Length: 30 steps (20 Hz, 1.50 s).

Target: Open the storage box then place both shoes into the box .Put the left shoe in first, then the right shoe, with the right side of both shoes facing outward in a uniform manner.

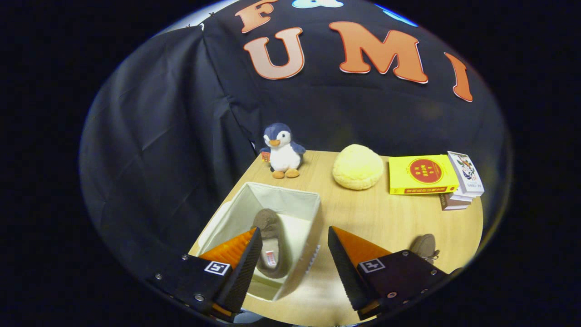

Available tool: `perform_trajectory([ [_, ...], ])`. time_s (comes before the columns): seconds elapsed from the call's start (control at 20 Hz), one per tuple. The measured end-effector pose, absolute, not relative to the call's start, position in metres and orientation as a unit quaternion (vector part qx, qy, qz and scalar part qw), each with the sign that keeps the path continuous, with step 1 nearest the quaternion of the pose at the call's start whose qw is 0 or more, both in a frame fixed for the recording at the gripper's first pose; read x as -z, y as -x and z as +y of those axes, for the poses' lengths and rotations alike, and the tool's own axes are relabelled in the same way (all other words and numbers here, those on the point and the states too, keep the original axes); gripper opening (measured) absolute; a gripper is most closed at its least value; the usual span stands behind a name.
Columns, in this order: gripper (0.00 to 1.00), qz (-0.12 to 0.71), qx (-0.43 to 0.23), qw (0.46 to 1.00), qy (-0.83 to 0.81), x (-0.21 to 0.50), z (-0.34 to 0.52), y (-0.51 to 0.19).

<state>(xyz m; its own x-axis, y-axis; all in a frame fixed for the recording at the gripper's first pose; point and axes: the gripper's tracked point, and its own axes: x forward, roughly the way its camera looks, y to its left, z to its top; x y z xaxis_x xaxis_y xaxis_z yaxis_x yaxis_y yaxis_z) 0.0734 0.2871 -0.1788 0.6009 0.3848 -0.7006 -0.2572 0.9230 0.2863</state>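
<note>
Brown and soft-looking, the second shoe (424, 246) lies on the wooden surface (363, 213), off to the right of the claw (295, 252) and partly hidden behind the right finger's body, so only its upper part shows. Which way its long axis runs cannot be told from so little of it. It is well apart from the storage box (290, 200), with bare wood between them.

That box is a pale fabric bin with its top open, standing just ahead of the left finger. One shoe (271, 245) already lies inside, its long axis running away from the claw, opening upward, close to the left finger tip, which overlaps it in the gripper view. Judging by this, the first placement looks done and the next move calls for a swing rightward to the shoe on the surface.

The claw's fingers stand wide apart, holding nothing and pressing on nothing; the box's near right wall shows in the gap between them.

Farther back on the surface, well beyond the fingers, sit a plush penguin (281, 152), a round yellow cushion (357, 166) and a stack of books (431, 177), none of them in the way of the reach.
</note>
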Motion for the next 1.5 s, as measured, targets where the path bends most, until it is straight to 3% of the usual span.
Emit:
perform_trajectory([
  [0.3,0.94,0.407,-0.133,0.901,-0.075,0.199,0.173,-0.055],
  [0.85,0.94,0.496,-0.066,0.863,-0.067,0.338,0.019,0.013],
  [1.25,0.8,0.54,-0.049,0.838,-0.058,0.421,-0.01,0.009],
  [1.5,0.59,0.543,-0.036,0.835,-0.087,0.444,-0.008,-0.016],
])
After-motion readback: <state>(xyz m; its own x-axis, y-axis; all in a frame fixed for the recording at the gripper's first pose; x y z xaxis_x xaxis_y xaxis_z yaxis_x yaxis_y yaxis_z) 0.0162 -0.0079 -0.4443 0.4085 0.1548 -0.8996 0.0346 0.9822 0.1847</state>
